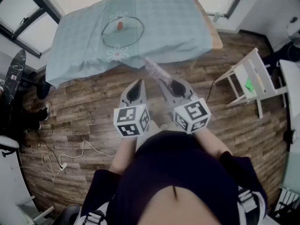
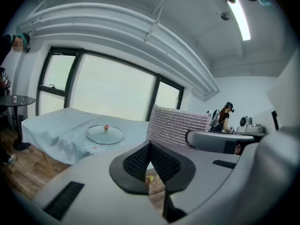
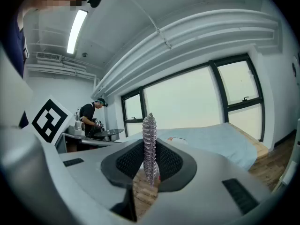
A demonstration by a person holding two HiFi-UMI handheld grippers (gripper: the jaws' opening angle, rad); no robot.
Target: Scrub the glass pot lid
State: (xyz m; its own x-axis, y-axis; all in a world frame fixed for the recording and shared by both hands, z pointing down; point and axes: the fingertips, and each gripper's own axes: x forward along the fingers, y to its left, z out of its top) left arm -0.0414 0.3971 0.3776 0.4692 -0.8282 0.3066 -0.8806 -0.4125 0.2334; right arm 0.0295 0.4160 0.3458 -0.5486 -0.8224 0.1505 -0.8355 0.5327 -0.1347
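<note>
The glass pot lid (image 1: pixel 122 31), with a small brown knob, lies flat on a table under a light blue cloth (image 1: pixel 187 27). Both grippers hover over the wooden floor in front of the table, well short of the lid. My right gripper (image 1: pixel 169 82) is shut on a silvery mesh scrub pad (image 1: pixel 156 70) that sticks out toward the table. In the right gripper view the pad (image 3: pixel 149 144) stands edge-on between the jaws. My left gripper (image 1: pixel 137 83) is shut and holds nothing. The left gripper view shows the lid (image 2: pixel 105 134) ahead and the pad (image 2: pixel 178 125) to its right.
A white chair (image 1: pixel 248 81) stands on the floor at the right. White cables (image 1: pixel 61 158) trail across the floor at the left, near a skateboard (image 1: pixel 14 71). A person (image 2: pixel 225 118) works at a far bench. A small round table (image 2: pixel 16 100) stands left of the table.
</note>
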